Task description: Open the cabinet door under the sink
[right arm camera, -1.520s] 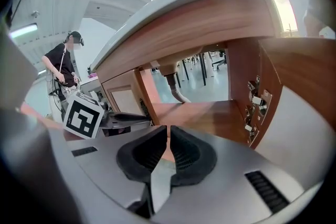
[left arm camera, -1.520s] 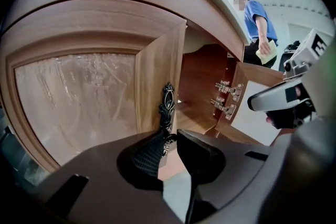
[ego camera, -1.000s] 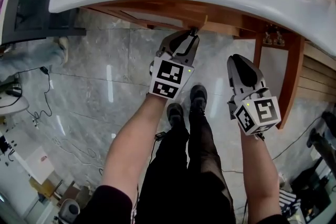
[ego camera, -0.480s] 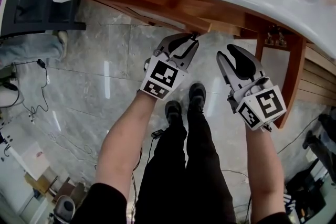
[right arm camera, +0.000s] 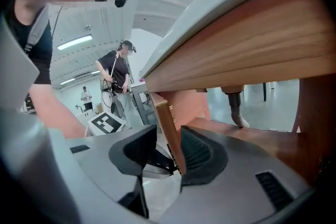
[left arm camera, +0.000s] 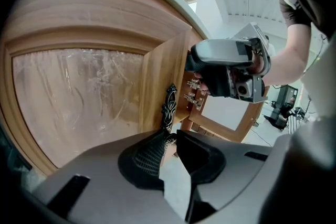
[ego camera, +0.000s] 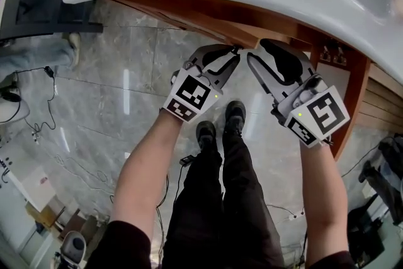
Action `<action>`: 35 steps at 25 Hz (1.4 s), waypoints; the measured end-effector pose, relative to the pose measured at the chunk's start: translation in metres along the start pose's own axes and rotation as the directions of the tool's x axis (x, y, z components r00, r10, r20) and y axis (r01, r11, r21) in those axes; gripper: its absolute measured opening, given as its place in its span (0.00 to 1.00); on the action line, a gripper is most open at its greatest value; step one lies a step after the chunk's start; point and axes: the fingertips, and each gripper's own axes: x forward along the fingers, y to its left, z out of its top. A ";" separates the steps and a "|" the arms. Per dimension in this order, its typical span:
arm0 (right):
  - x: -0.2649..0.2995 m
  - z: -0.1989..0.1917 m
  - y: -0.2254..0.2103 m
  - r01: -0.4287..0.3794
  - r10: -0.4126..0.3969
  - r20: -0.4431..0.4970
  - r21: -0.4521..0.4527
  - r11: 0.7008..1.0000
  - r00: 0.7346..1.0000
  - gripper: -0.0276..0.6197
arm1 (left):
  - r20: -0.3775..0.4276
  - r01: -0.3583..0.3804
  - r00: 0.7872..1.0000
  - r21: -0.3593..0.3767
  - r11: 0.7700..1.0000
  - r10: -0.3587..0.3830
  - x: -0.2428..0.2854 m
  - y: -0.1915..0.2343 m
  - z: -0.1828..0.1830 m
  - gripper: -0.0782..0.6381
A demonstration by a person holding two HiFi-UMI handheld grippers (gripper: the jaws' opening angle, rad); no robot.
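Standing ajar, the cabinet door [left arm camera: 152,81] bears its long handle [left arm camera: 169,105] upright.

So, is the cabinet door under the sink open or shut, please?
Partly open: the cabinet door stands ajar, and the drain pipe inside shows past its edge.

R gripper [right arm camera: 168,138] jaws just opening, cabinet door [right arm camera: 167,118] edge btwn them.
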 end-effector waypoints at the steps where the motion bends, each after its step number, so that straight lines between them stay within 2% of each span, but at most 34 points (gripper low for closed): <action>1: 0.003 0.001 0.001 -0.010 0.010 -0.006 -0.005 1.000 1.000 0.29 | 0.003 0.000 1.000 -0.004 1.000 0.000 0.000 0.001 0.000 0.22; 7: 0.016 0.003 0.003 -0.003 0.002 -0.025 -0.041 0.999 1.000 0.27 | 0.011 -0.004 1.000 -0.028 1.000 0.004 -0.001 0.004 0.001 0.22; 13: 0.013 0.003 0.005 0.011 -0.017 -0.054 -0.122 0.993 0.998 0.18 | -0.021 -0.041 0.999 0.011 0.999 0.041 -0.004 0.002 0.003 0.25; 17: 0.011 0.002 0.012 0.013 -0.019 -0.048 -0.107 0.994 0.999 0.18 | 0.014 -0.077 0.997 -0.056 0.995 0.078 -0.025 0.004 0.008 0.25; 26: 0.010 -0.007 0.046 0.031 -0.033 -0.032 -0.067 0.997 0.999 0.18 | -0.008 -0.155 0.988 -0.107 0.982 0.155 -0.080 0.018 -0.012 0.25; 35: 0.013 -0.014 0.074 0.091 -0.093 -0.055 -0.039 0.995 0.994 0.18 | -0.004 -0.152 0.988 -0.116 0.982 0.153 -0.123 0.020 -0.012 0.25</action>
